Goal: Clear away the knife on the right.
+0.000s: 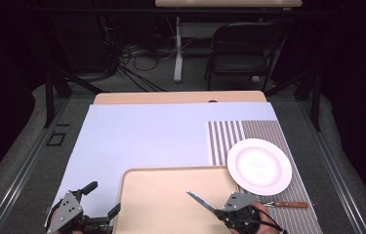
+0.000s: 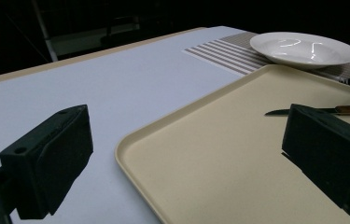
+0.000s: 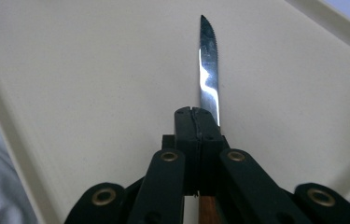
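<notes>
A knife with a serrated blade [image 3: 208,70] and a wooden handle sticks out ahead of my right gripper [image 3: 195,116], whose jaws are shut on it just behind the blade. From above, that right gripper [image 1: 218,211] sits at the near edge of the beige tray [image 1: 141,204], and the knife [image 1: 199,200] points up and left over the tray. My left gripper [image 1: 104,198] is open at the tray's near left corner. Its jaws [image 2: 186,130] straddle the tray's rim [image 2: 130,140] with nothing held. The knife [image 2: 303,111] also appears in the left gripper view, hovering over the tray.
A white plate [image 1: 259,166] rests on a striped placemat [image 1: 229,131] to the right of the tray. Another wooden-handled utensil [image 1: 290,204] lies on the mat near the front. A pale sheet [image 1: 141,136] covers the table. A chair [image 1: 241,48] stands beyond the table.
</notes>
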`<state>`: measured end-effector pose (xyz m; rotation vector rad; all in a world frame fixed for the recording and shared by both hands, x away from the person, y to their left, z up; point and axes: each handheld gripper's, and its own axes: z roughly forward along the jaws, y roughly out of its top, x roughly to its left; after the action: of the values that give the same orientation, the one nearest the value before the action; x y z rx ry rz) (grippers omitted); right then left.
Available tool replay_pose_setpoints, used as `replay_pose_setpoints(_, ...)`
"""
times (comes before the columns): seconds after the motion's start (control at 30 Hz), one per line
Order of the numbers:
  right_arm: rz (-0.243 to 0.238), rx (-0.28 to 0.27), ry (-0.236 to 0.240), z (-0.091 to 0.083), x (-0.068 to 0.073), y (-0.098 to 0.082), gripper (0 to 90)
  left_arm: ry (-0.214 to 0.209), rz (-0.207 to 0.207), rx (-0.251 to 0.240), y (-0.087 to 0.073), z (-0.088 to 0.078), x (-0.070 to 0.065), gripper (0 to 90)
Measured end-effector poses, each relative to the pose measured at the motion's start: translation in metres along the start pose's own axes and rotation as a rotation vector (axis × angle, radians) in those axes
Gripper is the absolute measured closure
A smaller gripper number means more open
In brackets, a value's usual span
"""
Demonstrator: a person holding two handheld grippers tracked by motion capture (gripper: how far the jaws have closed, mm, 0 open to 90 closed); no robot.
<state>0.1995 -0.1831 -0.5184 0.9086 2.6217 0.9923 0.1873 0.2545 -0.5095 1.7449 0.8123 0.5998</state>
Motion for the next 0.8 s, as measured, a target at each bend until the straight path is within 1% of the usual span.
replay_pose_setpoints(0.03, 0.000, 0.000, 0.000, 0.000, 0.000, 0.000, 90.0, 0.000, 0.000, 0.000, 0.000, 0.000, 0.000, 2.3)
replay_pose_setpoints(0.07, -0.020, 0.006, 0.003, 0.007, 0.002, 0.003, 90.0, 0.000, 0.000, 0.000, 0.000, 0.000, 0.000, 2.3)
replay_pose_setpoints(0.13, -0.029, 0.007, 0.012, 0.013, 0.005, 0.005, 90.0, 0.001, -0.002, -0.001, 0.000, 0.000, 0.000, 2.2)
replay_pose_setpoints(0.17, -0.029, 0.007, 0.012, 0.013, 0.005, 0.005, 90.0, 0.001, -0.003, -0.001, 0.000, 0.000, 0.000, 2.2)
replay_pose_setpoints(0.2, -0.038, 0.012, 0.013, 0.019, 0.008, 0.005, 90.0, 0.001, -0.002, 0.000, 0.000, 0.000, 0.000, 2.2)
replay_pose_setpoints(0.27, -0.037, 0.013, 0.016, 0.022, 0.008, 0.005, 90.0, 0.001, -0.002, 0.000, 0.000, 0.000, 0.000, 2.2)
replay_pose_setpoints(0.3, -0.032, 0.019, 0.019, 0.027, 0.009, 0.003, 90.0, 0.001, -0.001, 0.001, 0.000, 0.000, 0.000, 2.3)
replay_pose_setpoints(0.37, -0.027, 0.019, 0.013, 0.030, 0.008, 0.001, 90.0, 0.000, 0.001, 0.003, 0.000, 0.000, 0.001, 2.3)
replay_pose_setpoints(0.43, -0.023, 0.018, 0.014, 0.031, 0.008, 0.000, 90.0, 0.000, 0.004, 0.004, 0.000, 0.001, 0.001, 2.3)
replay_pose_setpoints(0.63, -0.006, 0.006, -0.004, 0.035, 0.005, -0.001, 90.0, -0.002, 0.007, 0.004, 0.000, 0.001, 0.000, 2.3)
replay_pose_setpoints(0.7, 0.006, 0.007, -0.020, 0.037, 0.004, -0.002, 90.0, -0.002, 0.005, 0.002, -0.001, 0.001, 0.000, 2.3)
replay_pose_setpoints(0.8, 0.020, 0.002, -0.019, 0.038, 0.001, -0.003, 90.0, -0.002, 0.006, 0.003, -0.001, 0.001, 0.001, 2.2)
